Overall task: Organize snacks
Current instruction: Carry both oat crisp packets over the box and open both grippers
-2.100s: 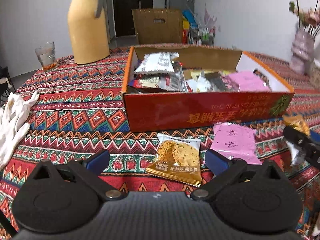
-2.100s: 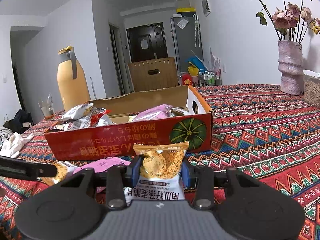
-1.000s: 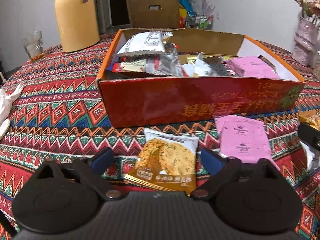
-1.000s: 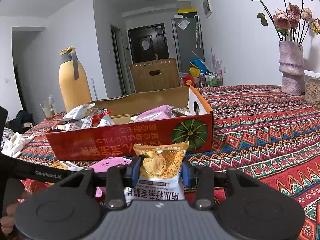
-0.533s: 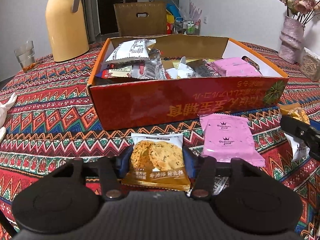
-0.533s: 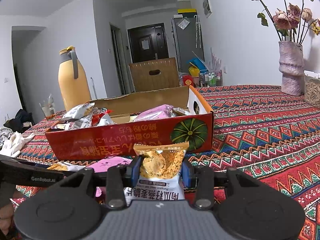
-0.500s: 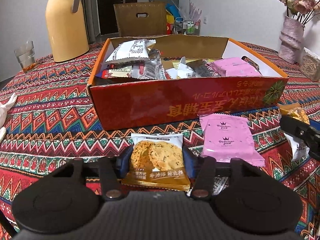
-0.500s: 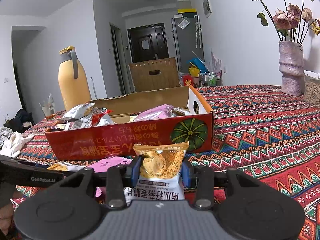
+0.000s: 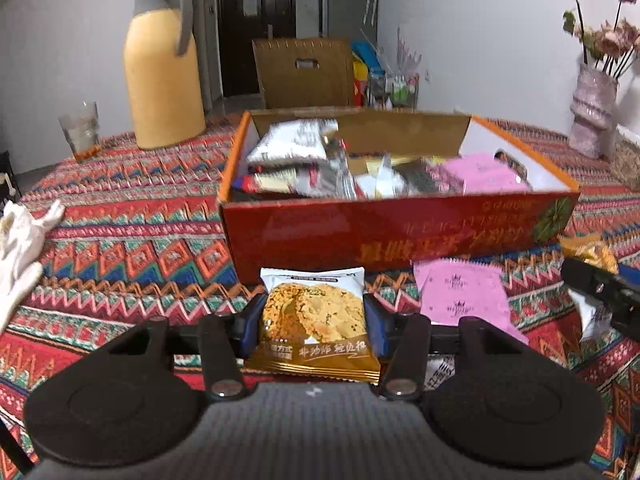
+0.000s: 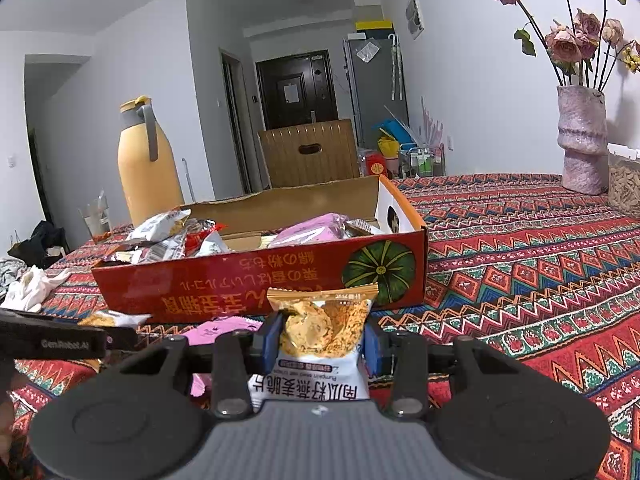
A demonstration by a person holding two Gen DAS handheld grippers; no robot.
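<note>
Left wrist: cookie packet [image 9: 314, 322] clamped within left hand-held gripper [image 9: 313, 325].

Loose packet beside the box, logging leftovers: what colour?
Pink packet, clearest in the left wrist view.

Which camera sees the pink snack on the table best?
The left wrist view: the pink snack packet lies flat, nearly whole. The right wrist view shows only a pink corner behind the right claw.
</note>
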